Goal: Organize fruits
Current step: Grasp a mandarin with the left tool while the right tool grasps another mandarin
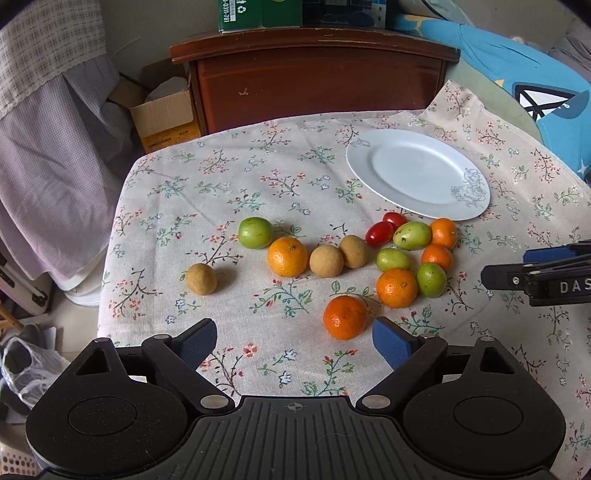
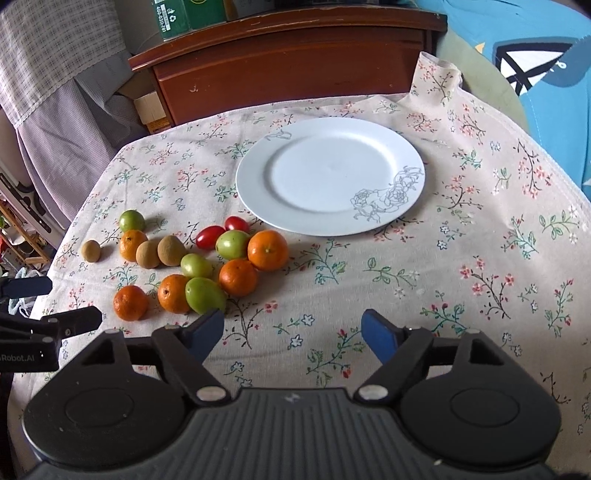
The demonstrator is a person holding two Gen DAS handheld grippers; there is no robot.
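Note:
Several fruits lie loose on the floral tablecloth: oranges such as the nearest one, green fruits, brown round fruits and two red tomatoes. An empty white plate sits behind them. My left gripper is open and empty, its right finger just beside the nearest orange. My right gripper is open and empty over bare cloth, right of the fruit cluster. Each gripper shows at the other view's edge.
A brown wooden cabinet stands behind the table with green boxes on top. A cardboard box and hanging cloth are at the left. A blue cushion lies at the right.

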